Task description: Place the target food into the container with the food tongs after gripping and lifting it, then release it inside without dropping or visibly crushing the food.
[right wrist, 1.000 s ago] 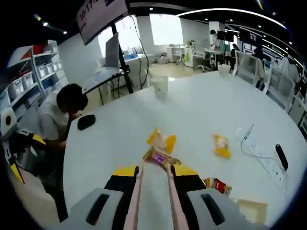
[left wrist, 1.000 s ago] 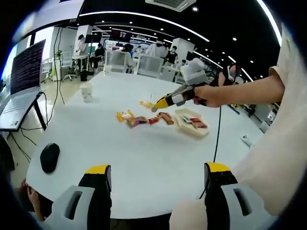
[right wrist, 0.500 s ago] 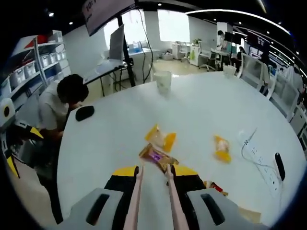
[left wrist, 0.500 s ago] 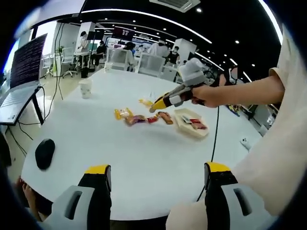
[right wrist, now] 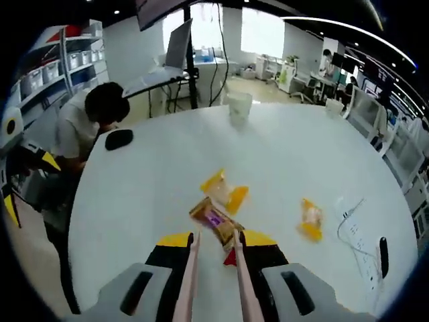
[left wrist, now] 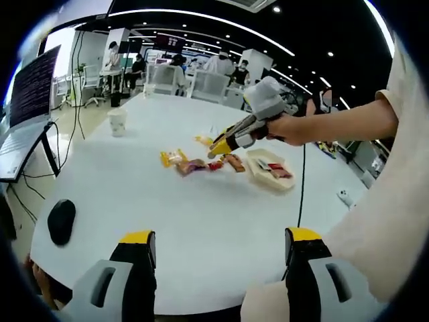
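Note:
A brown and purple snack packet [right wrist: 214, 220] lies on the white table [right wrist: 141, 201], with the tips of the pink food tongs [right wrist: 190, 268] at its near end. My right gripper [right wrist: 216, 240] is shut on the tongs' two arms. I cannot tell whether the tongs pinch the packet. A small red packet [right wrist: 229, 257] lies between the tong arms. In the left gripper view the right gripper [left wrist: 221, 145], held by a hand, slants down over the row of packets [left wrist: 192, 166]. The shallow beige container [left wrist: 268, 170] holds red packets. My left gripper [left wrist: 221, 240] is open, low over the table's near edge.
More packets lie around: a yellow one [right wrist: 224, 190] just beyond, another [right wrist: 310, 220] to the right. A paper cup [right wrist: 239, 106], a black mouse [right wrist: 119, 139] and a power strip [right wrist: 362, 231] sit on the table. A person [right wrist: 94, 121] sits at its far left.
The right gripper has tilted down and moved in over the packets; the brown and purple packet now lies right at the tongs' tips. The left gripper stays open and still.

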A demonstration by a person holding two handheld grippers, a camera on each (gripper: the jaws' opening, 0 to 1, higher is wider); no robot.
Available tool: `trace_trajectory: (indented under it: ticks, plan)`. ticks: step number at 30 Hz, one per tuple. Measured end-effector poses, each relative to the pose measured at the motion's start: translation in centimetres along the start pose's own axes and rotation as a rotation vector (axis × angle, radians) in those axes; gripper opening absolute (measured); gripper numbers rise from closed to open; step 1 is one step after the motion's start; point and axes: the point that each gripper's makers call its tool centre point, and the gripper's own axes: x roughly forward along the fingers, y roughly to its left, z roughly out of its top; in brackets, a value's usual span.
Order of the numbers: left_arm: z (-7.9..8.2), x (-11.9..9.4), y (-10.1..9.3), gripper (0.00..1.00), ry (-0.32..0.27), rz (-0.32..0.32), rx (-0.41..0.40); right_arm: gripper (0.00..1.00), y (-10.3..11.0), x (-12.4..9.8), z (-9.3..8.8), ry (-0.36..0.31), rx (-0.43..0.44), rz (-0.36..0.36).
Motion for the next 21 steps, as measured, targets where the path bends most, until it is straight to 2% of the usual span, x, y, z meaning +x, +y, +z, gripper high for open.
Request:
trace_trajectory:
  ticks: [5, 13, 21]
  plan:
    - [0.1, 0.7, 0.2, 0.79, 0.009, -0.009, -0.008, 0.27, -0.4, 1.0, -0.3, 0.006, 0.020, 0.002]
    - [0.4, 1.6, 0.4, 0.79, 0.027, -0.031, -0.006, 0.27, -1.3, 0.9, -0.5, 0.013, 0.065, -0.030]
    - [0.7, 1.8, 1.0, 0.78, 0.037, -0.041, 0.006, 0.27, -2.4, 1.0, -2.6, 0.037, 0.128, -0.076]
